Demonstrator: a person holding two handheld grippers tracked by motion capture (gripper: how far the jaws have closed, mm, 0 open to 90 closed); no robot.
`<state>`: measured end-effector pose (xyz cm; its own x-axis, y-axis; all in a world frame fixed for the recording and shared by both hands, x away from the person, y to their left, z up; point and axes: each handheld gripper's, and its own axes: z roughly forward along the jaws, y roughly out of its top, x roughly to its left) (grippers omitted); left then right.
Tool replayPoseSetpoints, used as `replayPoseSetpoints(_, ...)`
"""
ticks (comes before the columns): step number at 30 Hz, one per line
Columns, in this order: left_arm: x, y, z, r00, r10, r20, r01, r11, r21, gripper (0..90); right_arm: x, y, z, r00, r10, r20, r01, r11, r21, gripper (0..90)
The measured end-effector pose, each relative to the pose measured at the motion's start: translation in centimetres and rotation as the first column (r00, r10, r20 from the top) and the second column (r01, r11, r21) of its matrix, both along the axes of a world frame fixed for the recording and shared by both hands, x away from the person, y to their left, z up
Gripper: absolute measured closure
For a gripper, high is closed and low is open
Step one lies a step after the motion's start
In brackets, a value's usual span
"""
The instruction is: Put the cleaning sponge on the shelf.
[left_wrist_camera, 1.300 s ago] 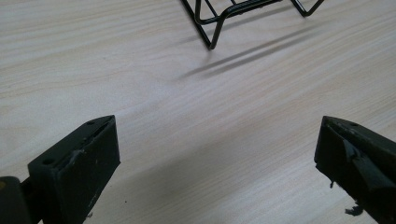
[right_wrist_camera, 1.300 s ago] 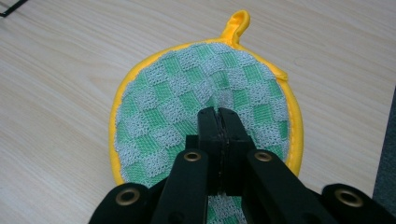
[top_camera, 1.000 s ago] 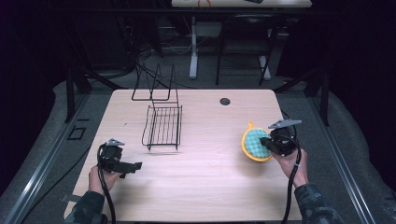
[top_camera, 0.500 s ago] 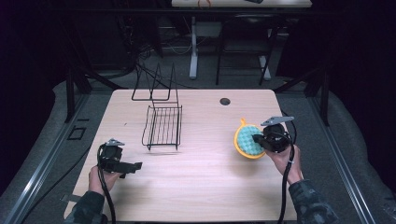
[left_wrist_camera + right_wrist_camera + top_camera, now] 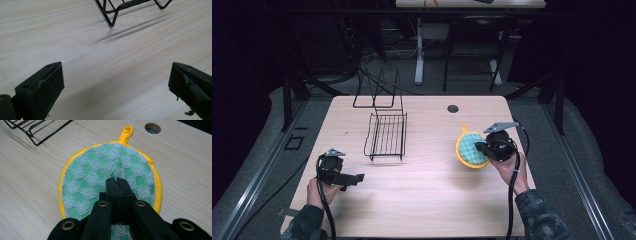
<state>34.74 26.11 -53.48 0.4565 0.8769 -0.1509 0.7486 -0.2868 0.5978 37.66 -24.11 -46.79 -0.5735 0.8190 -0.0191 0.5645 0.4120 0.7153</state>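
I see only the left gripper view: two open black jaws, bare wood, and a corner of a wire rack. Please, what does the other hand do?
Observer: The right tool is shut on a round green-checked potholder with a yellow rim.
Operator: Is the potholder flat on the table?
Observer: No, the high view shows it lifted, tilted on its edge above the table.
Operator: Where is the wire rack from it?
Observer: The wire rack stands to its left in the high view, apart from it.
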Motion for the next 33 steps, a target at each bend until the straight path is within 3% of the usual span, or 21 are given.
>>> replayPoseSetpoints(33, 0.0, 0.0, -0.1, 1.0000, -0.004, -0.003, 0.004, 1.0000, -0.003, 0.2, 1.0, 4.6, 1.0, 0.9937, 0.109, 0.028, -0.109, 0.994, 0.017, 89.7)
